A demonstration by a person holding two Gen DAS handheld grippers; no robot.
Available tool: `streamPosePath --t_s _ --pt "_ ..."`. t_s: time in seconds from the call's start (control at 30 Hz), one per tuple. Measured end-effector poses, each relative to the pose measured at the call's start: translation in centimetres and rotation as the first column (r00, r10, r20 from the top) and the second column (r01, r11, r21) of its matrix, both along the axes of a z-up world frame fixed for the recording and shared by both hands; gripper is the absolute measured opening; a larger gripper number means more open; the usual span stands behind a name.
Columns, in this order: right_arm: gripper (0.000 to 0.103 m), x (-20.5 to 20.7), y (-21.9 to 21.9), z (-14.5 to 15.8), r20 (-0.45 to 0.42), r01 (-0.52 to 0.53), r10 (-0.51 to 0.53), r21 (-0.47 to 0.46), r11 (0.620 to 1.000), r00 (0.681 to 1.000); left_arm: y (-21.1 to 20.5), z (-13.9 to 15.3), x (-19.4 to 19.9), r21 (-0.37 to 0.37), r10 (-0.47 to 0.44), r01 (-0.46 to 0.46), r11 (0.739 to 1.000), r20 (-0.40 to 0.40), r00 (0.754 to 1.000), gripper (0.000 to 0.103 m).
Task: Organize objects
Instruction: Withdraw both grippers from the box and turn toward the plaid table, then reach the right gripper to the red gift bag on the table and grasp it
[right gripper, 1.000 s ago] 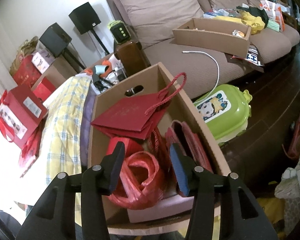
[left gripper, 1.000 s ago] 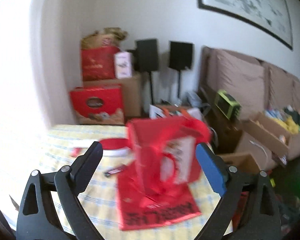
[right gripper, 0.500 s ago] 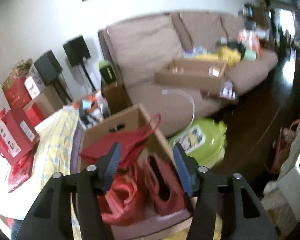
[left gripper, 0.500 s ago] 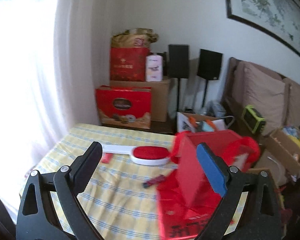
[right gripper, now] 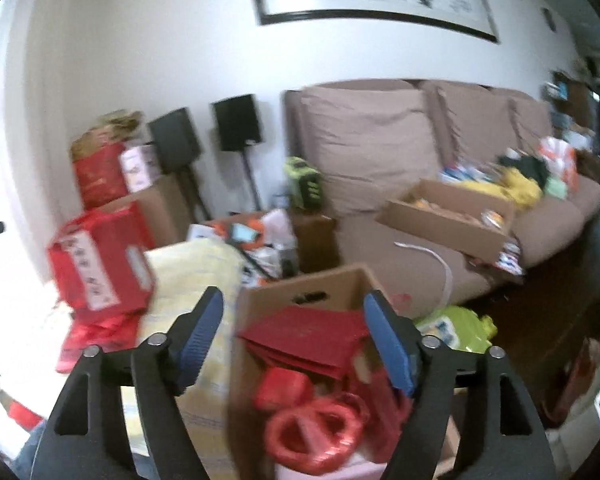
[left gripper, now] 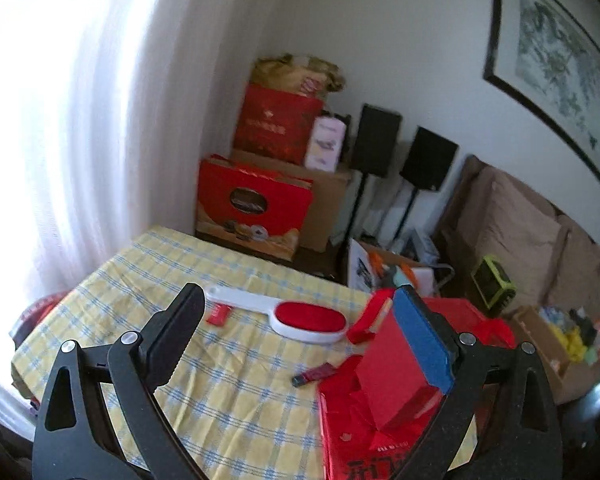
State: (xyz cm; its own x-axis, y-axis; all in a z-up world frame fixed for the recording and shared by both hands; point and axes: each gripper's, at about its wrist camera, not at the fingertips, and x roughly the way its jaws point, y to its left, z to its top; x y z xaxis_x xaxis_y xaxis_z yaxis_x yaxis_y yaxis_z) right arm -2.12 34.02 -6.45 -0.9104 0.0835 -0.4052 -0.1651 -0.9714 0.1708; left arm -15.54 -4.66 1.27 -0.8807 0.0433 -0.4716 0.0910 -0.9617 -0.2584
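Our left gripper (left gripper: pixel 296 340) hangs over the checked tablecloth (left gripper: pixel 228 408) with its jaws spread wide and nothing between them; our right gripper (right gripper: pixel 294 338) is just as wide and just as empty, poised above the cardboard box (right gripper: pixel 312 292) already holding red bags and ribbon. Nearest the left tool, on its right side, the upright red gift bag (left gripper: pixel 400 372) stands on a flattened red bag (left gripper: pixel 364 444), partly behind the blue-padded finger (left gripper: pixel 422 336). Just beyond lies a small red stick (left gripper: pixel 314 375), then the lint brush (left gripper: pixel 276 312), its long axis running crosswise, handle to our left, red pad to our right. A small red packet (left gripper: pixel 219 314) sits by the handle. We judge the left hand the nearer to all of these, the right being off at the box beside the table
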Motion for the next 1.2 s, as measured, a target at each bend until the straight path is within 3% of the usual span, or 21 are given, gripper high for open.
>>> streamPosePath --t_s 0.23,0.3,0.37,0.53,0.7,0.77,0.9,0.93,0.97,1.0,1.03,1.2 --pt "0.084 -2.8 -6.2 2.0 0.019 -0.187 0.188 -0.031 0.982 0.982 0.0 -0.9 -0.8 -0.007 -0.032 0.032 0.999 0.036 0.999 0.095" --pt "0.088 -4.1 -8.4 1.7 0.059 -0.279 0.282 -0.057 0.959 0.958 -0.9 -1.1 -0.9 0.001 -0.017 0.017 1.0 0.031 0.999 0.095" --pt "0.088 -5.5 -11.2 0.9 0.119 -0.385 0.391 -0.069 0.92 0.913 -1.9 -1.2 -0.8 0.014 -0.001 0.001 1.0 0.022 1.0 0.095" --pt "0.088 -8.5 -17.7 0.1 0.186 -0.471 0.457 0.035 0.882 0.87 -6.1 -1.9 -0.9 0.092 0.055 -0.058 0.994 0.032 0.998 0.095" --pt "0.086 -12.6 -19.6 0.0 0.183 -0.444 0.439 -0.013 0.896 0.88 -9.1 -2.7 -1.0 0.157 0.09 -0.095 0.983 0.044 0.995 0.095" --pt "0.069 -13.8 -19.6 0.1 0.163 -0.436 0.438 -0.054 0.899 0.884 -9.9 -2.9 -1.0 0.159 0.1 -0.107 0.982 0.047 0.994 0.095" --pt "0.058 -15.5 -19.6 0.6 0.127 -0.413 0.426 -0.116 0.903 0.896 -11.4 -3.5 -1.0 0.17 0.124 -0.132 0.977 0.052 0.991 0.095" --pt "0.047 -15.7 -19.8 0.7 0.123 -0.409 0.422 -0.113 0.905 0.898 -11.9 -3.7 -1.0 0.186 0.127 -0.135 0.973 0.055 0.99 0.095" --pt "0.023 -15.8 -20.0 0.7 0.125 -0.412 0.425 -0.113 0.904 0.897 -12.2 -3.9 -1.0 0.196 0.129 -0.138 0.971 0.057 0.99 0.095" --pt "0.011 -16.1 -20.1 0.5 0.133 -0.426 0.44 -0.123 0.896 0.888 -12.6 -4.0 -1.0 0.206 0.131 -0.141 0.968 0.06 0.99 0.095" --pt "0.007 -16.1 -20.3 0.4 0.136 -0.431 0.446 -0.129 0.893 0.884 -12.9 -4.2 -1.0 0.214 0.133 -0.144 0.966 0.061 0.989 0.095" --pt "0.004 -14.7 -19.5 0.8 0.064 -0.462 0.48 -0.187 0.867 0.875 -13.7 -4.6 -1.1 0.24 0.135 -0.148 0.959 0.071 0.988 0.095"
